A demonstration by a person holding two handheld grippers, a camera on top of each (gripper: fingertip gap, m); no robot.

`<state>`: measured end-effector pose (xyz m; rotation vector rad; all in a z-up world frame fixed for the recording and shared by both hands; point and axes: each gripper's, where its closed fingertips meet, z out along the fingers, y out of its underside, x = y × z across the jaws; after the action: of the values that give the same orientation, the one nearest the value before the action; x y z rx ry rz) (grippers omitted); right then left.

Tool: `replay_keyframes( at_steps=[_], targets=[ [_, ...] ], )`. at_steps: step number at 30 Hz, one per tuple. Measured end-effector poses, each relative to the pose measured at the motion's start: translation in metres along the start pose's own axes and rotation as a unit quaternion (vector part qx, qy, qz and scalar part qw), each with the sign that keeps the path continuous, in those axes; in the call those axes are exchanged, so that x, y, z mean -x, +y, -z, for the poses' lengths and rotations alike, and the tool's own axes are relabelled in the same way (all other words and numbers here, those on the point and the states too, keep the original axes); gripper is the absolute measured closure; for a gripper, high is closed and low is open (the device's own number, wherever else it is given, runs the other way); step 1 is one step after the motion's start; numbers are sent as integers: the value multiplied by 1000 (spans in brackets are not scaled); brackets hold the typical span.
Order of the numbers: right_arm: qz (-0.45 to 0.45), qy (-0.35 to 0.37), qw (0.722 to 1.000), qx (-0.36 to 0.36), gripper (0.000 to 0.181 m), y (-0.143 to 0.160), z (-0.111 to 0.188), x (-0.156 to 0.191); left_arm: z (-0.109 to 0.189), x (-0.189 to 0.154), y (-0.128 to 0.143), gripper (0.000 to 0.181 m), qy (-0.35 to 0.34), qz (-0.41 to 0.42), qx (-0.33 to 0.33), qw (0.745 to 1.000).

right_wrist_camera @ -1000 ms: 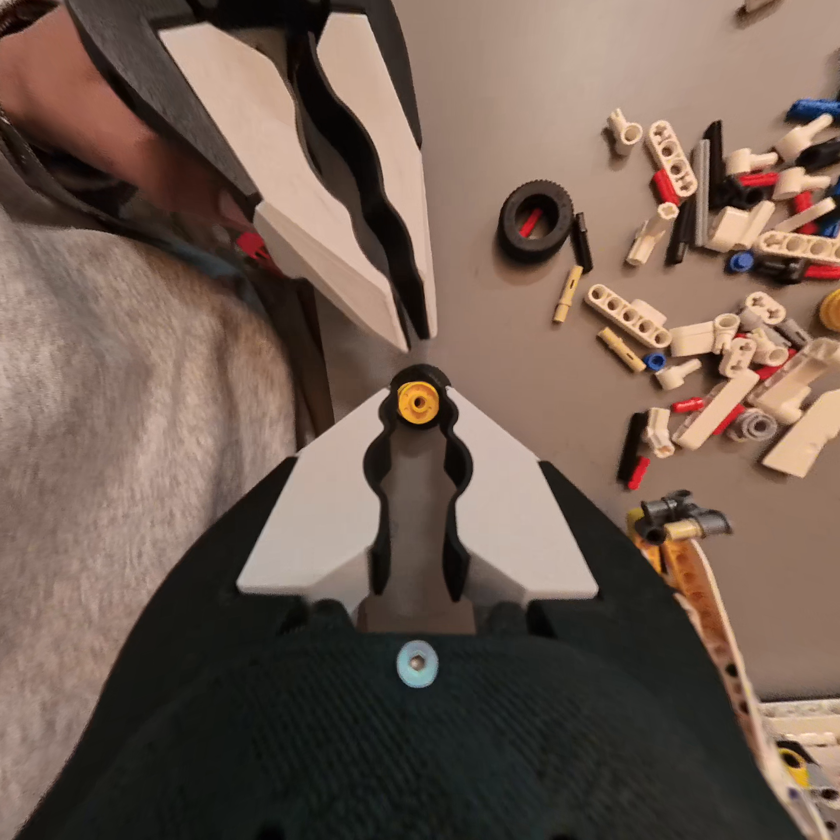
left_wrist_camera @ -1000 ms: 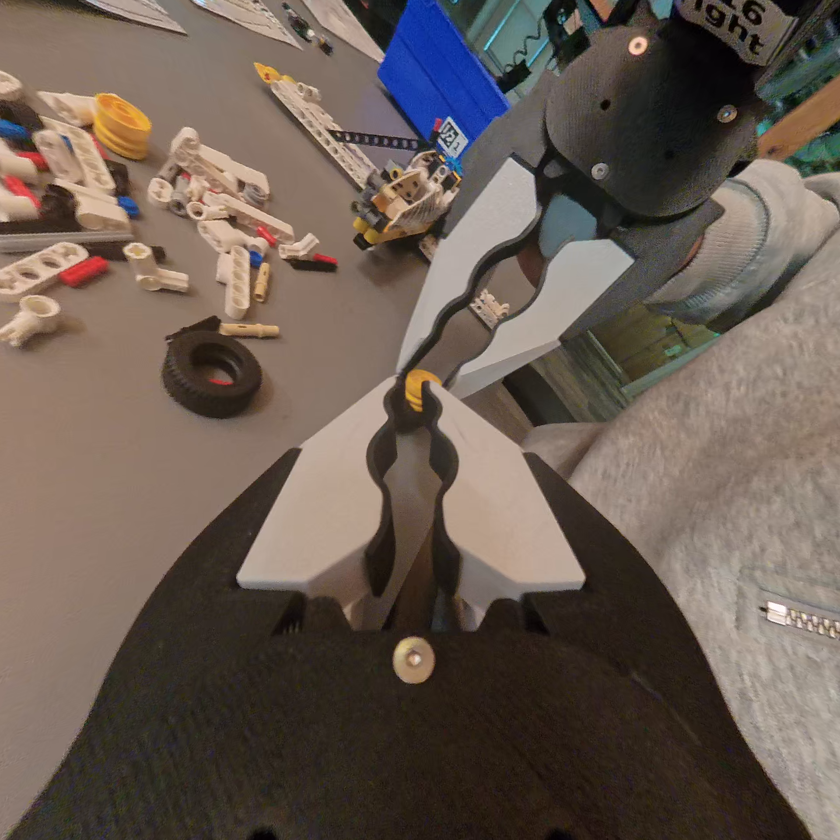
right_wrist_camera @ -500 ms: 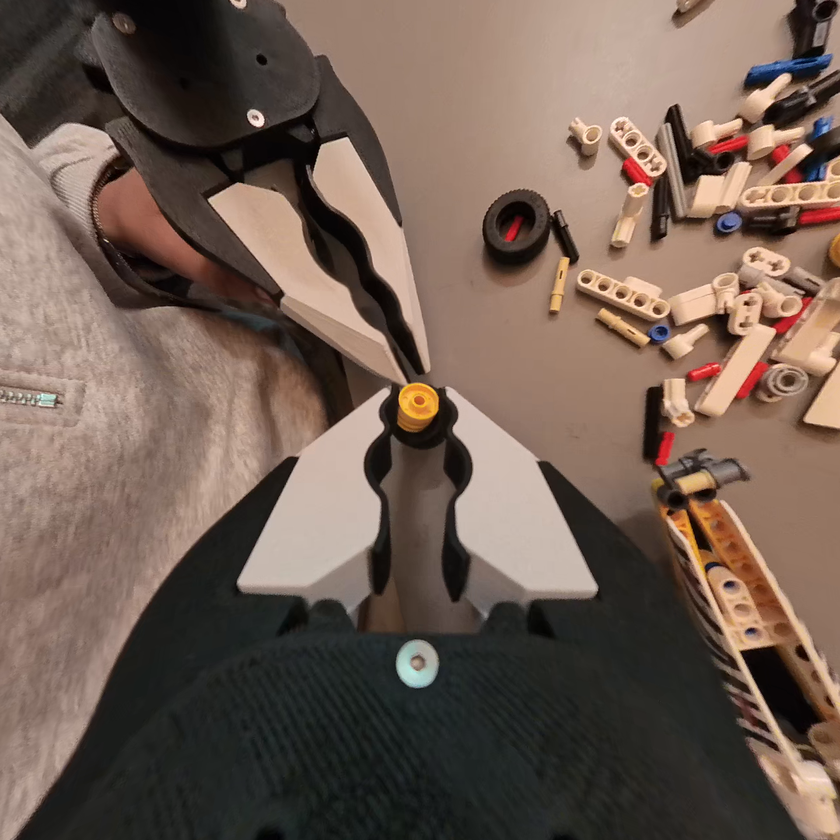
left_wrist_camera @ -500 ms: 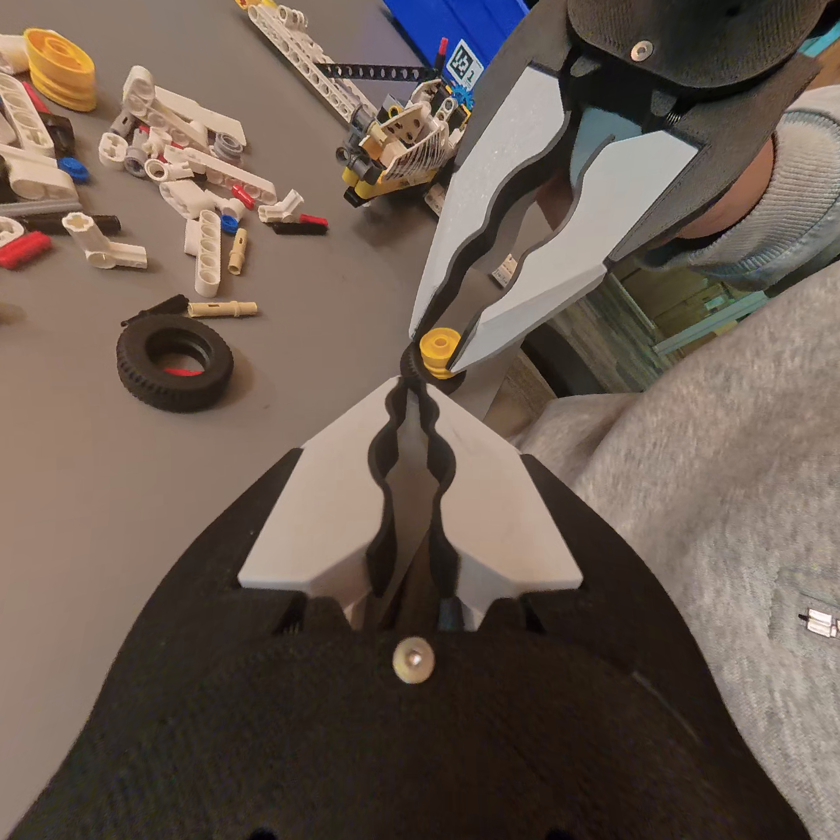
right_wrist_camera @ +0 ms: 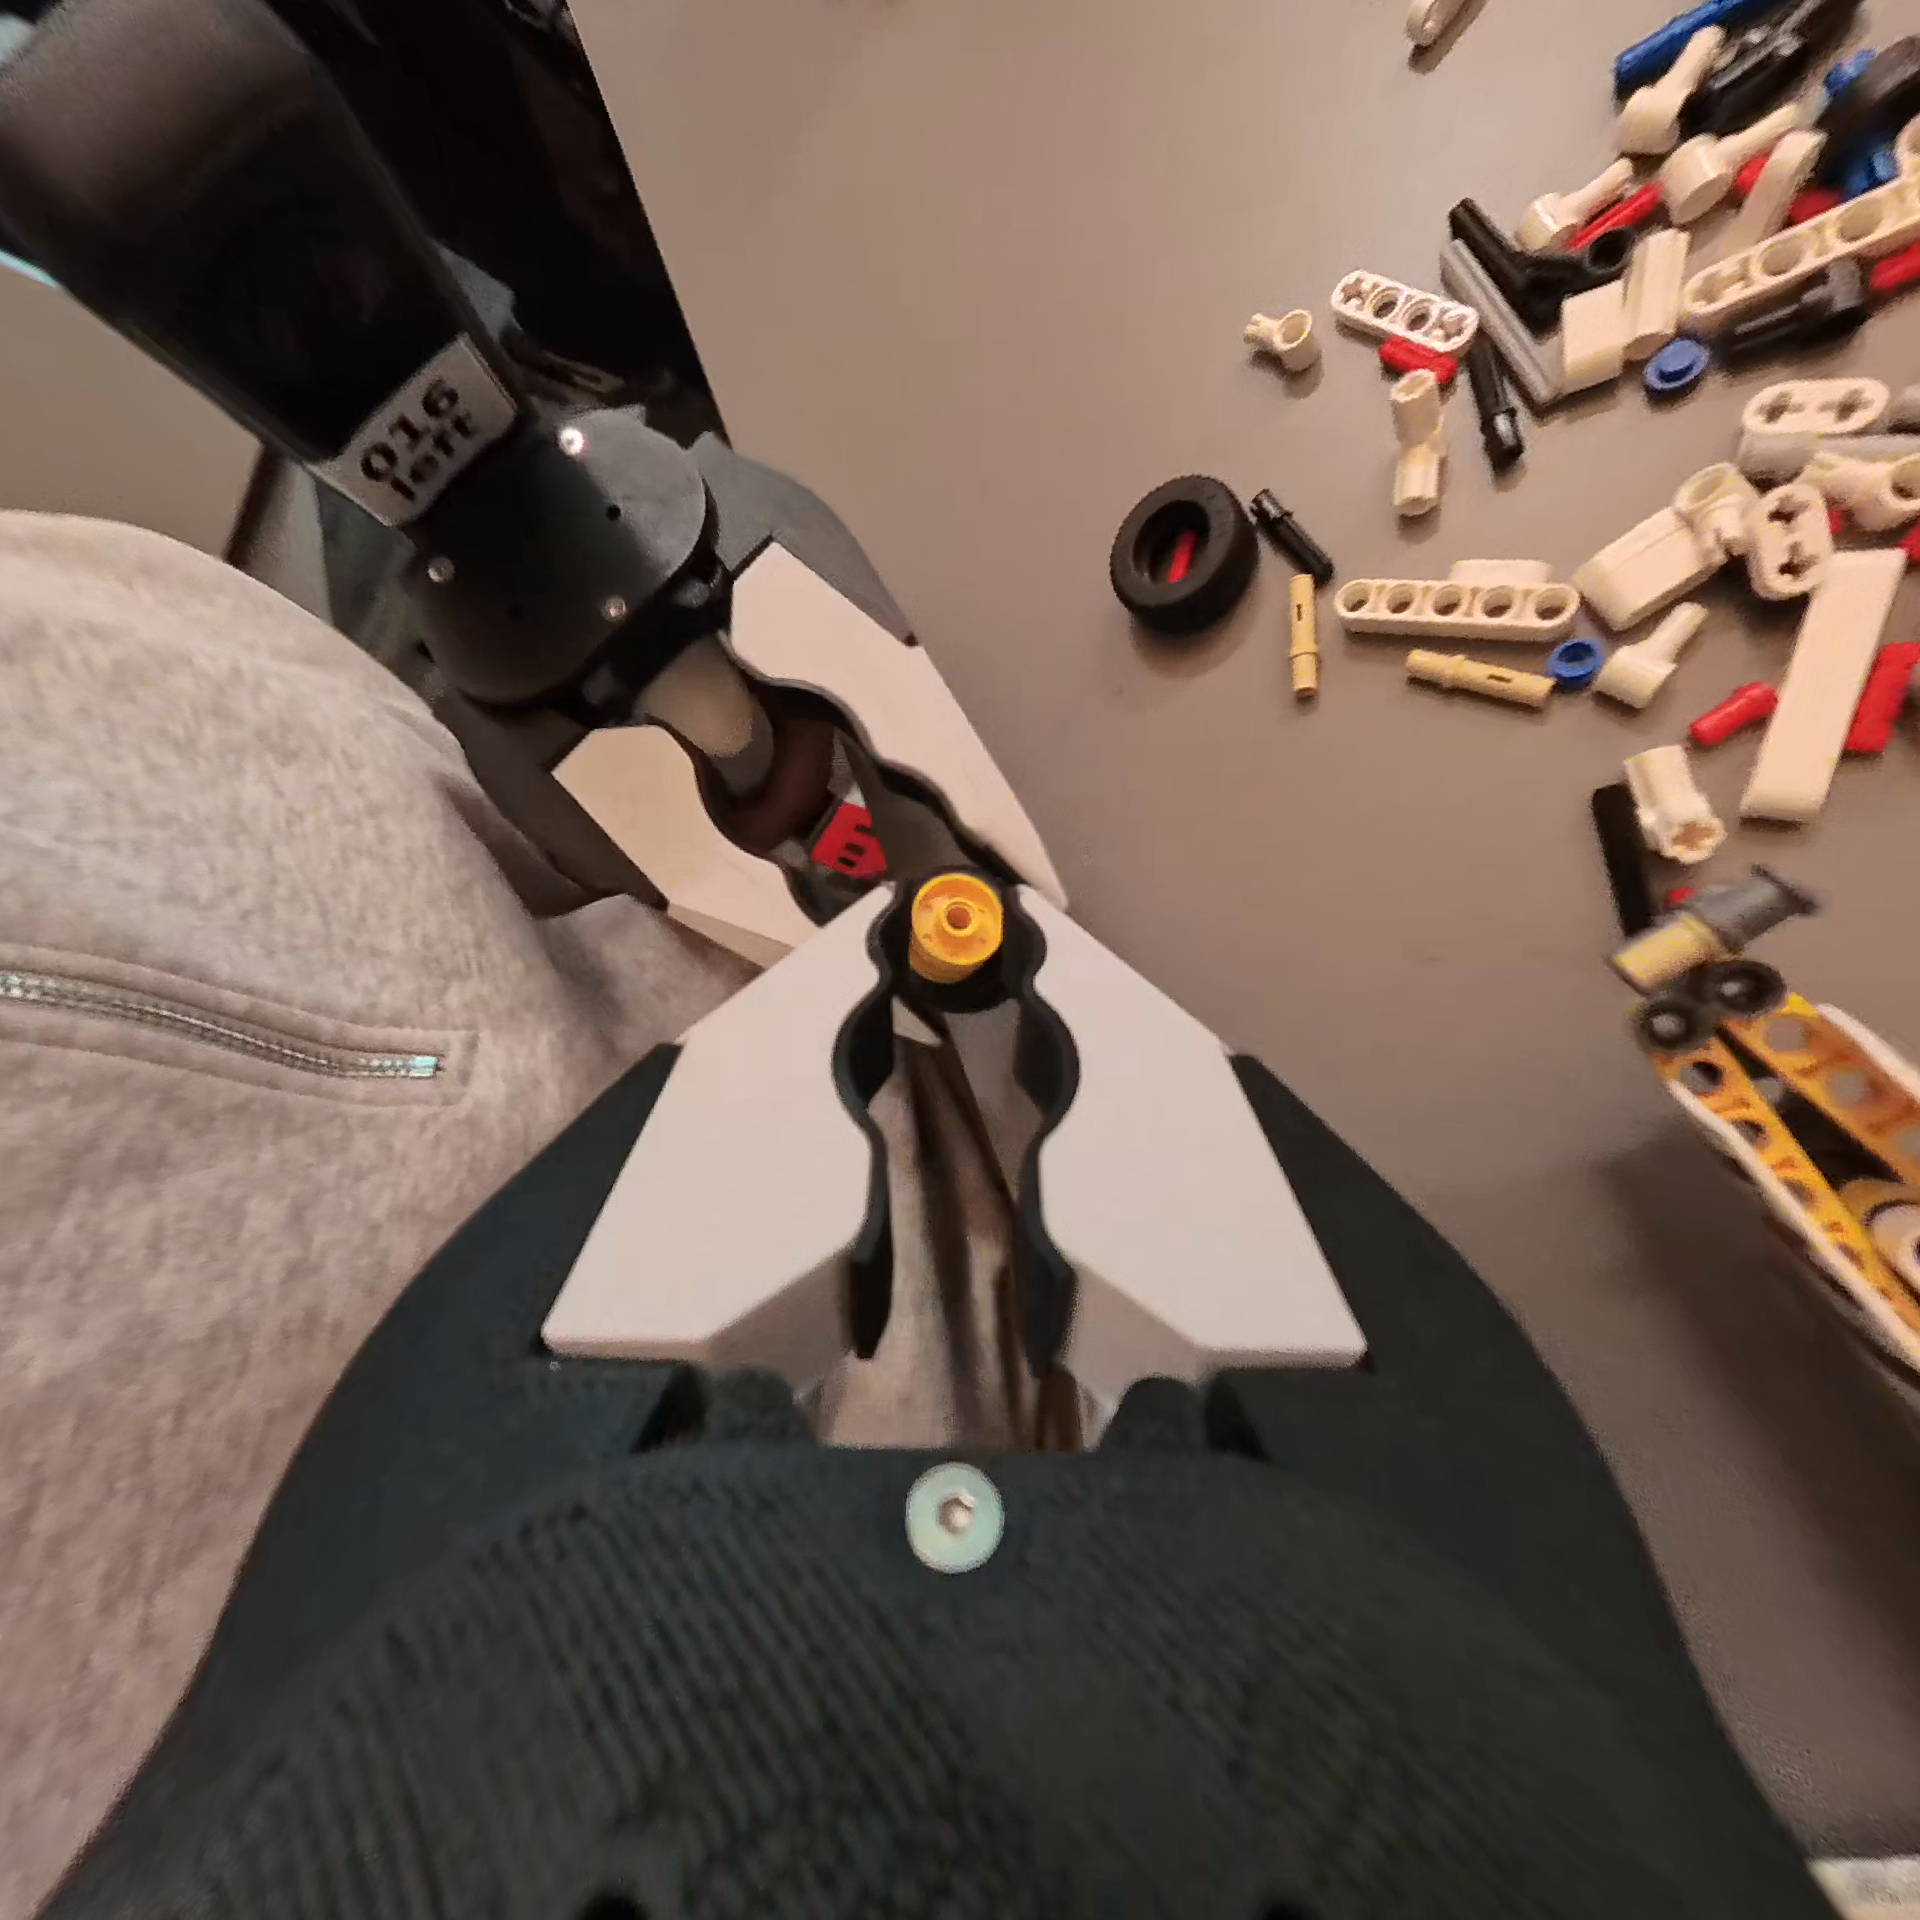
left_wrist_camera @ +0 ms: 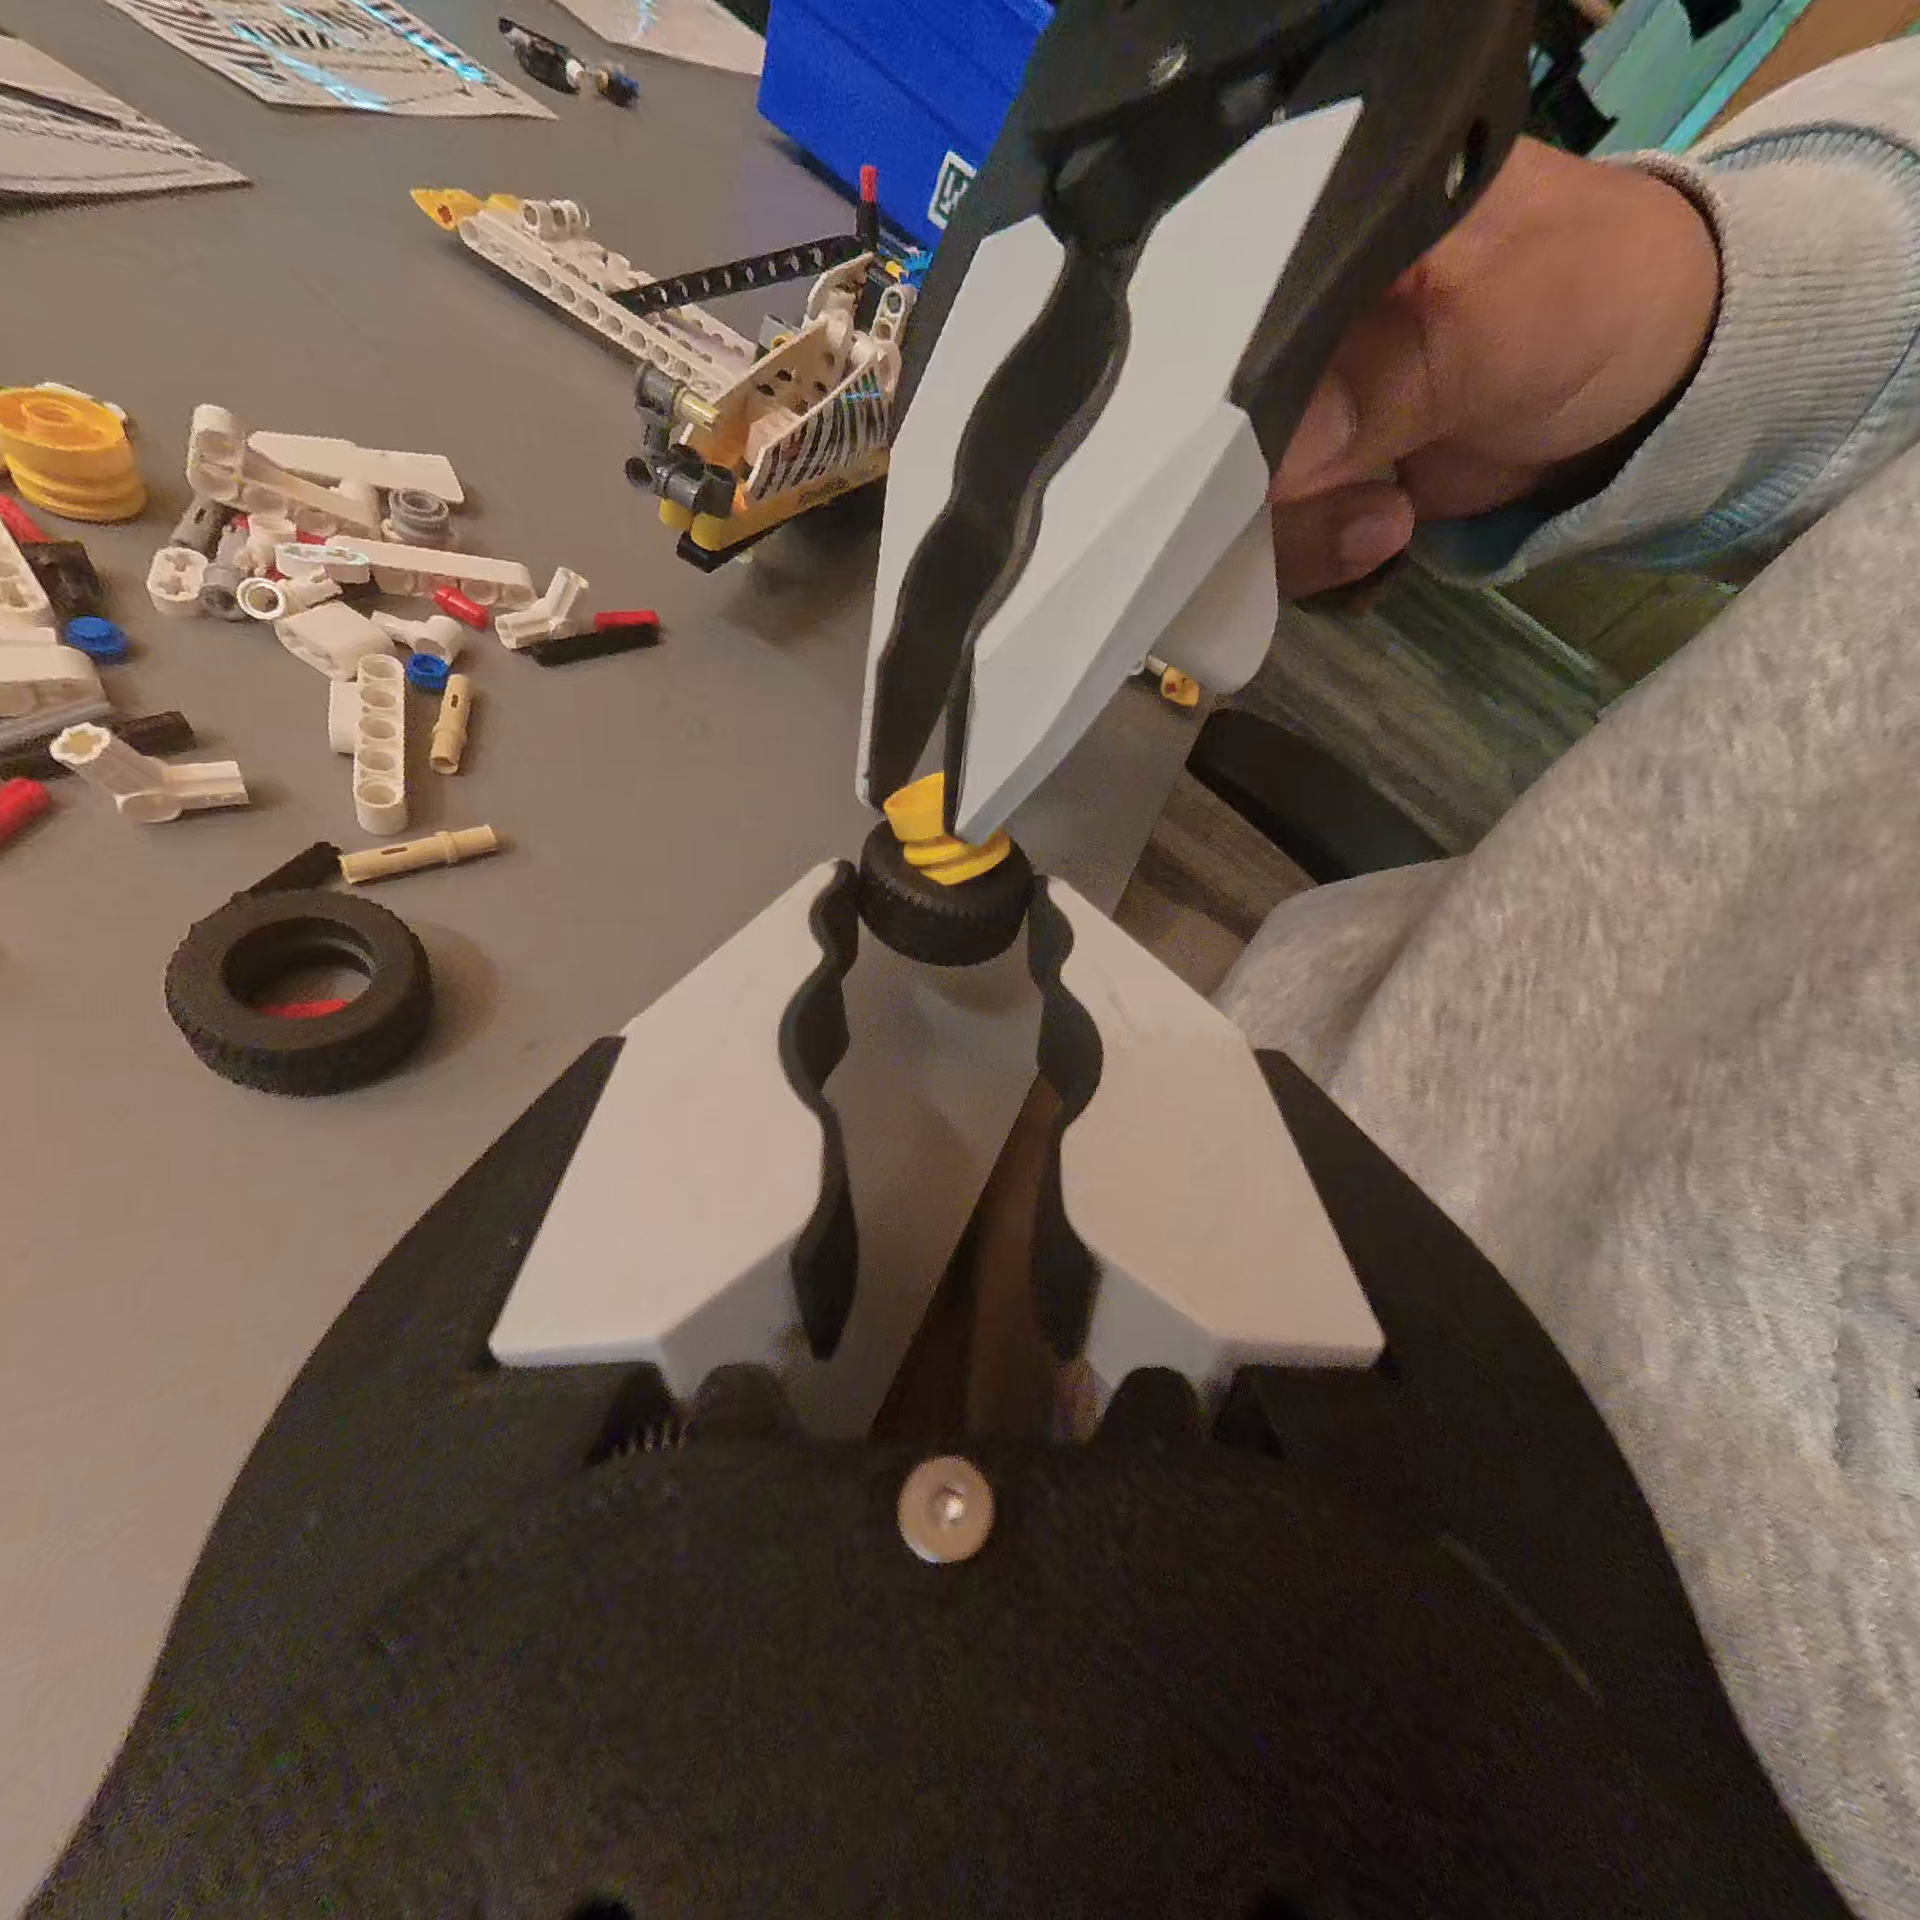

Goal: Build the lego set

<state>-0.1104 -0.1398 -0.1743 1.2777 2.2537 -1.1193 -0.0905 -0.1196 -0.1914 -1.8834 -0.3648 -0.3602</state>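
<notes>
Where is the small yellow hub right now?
The yellow hub sits mid-frame in both wrist views, off the table, pinched by the right gripper and partly seated in the small black tyre that the left gripper holds.

I work at a plain grey table (left_wrist_camera: 260, 1299) with a matte top; soft warm light falls on it and the shadows under things are faint. At twelve o'clock in my left wrist view a blue bin (left_wrist_camera: 894, 94) stands on the table's far side, with printed paper sheets (left_wrist_camera: 312, 52) lying flat at about eleven. Past the table's edge, at two to three o'clock, I see a wood-plank floor (left_wrist_camera: 1455, 665), and teal framing (left_wrist_camera: 1683, 62) at one.
</notes>
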Motion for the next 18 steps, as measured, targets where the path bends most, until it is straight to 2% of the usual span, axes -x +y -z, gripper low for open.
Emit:
replay_keyframes(
  at_steps=[6, 9, 18],
  targets=[
    [-32, -27, 998, -49, 166, -8, 10, 0, -1, 0, 7, 151, 2, 11, 27, 1000],
    [0, 14, 999, -50, 166, -8, 16, -8, 0, 2, 5, 151, 2, 20, 17, 1000],
    [128, 132, 983, 24, 166, 16, 3, -22, 0, 6, 6, 145, -21, 14, 23, 999]
  ],
)
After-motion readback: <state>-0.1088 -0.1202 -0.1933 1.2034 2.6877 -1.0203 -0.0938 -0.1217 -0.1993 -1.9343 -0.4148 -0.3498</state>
